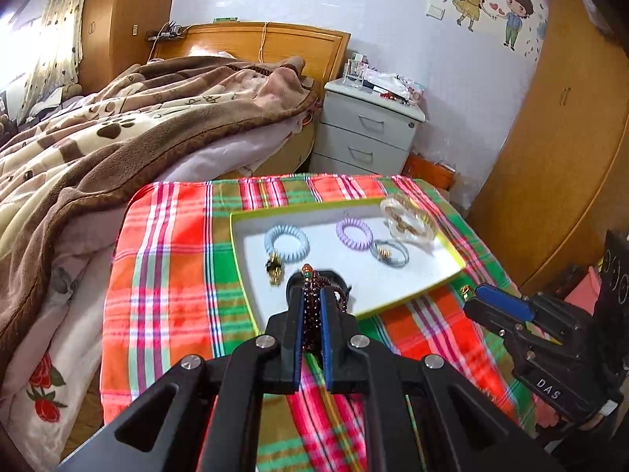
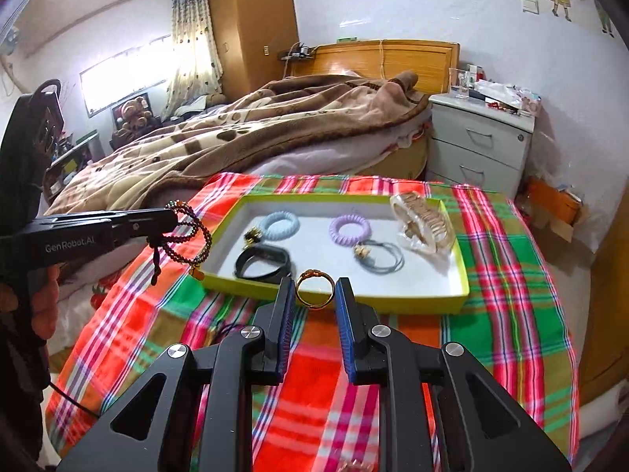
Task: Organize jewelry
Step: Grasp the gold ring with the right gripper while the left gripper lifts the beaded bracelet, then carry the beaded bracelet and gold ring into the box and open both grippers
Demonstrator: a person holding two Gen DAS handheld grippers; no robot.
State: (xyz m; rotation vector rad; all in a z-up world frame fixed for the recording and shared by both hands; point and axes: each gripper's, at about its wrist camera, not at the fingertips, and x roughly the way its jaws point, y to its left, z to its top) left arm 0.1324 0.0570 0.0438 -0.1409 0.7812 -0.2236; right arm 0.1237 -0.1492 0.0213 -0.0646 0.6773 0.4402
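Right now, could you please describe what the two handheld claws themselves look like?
Both are matte black frames with triangular cut-outs, silver pivot bolts and blue ribbed pads on the fingers. The left claw carries white "GenRobot.AI" lettering on its side, and a thin black cable trails beneath it. The right claw shows "DAS" in white on its body.

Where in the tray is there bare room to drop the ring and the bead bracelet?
The widest bare floor of the tray is the near right corner, in front of the grey hair tie. A narrower strip runs between the blue coil tie and purple coil tie. The near left is crowded by the black band.
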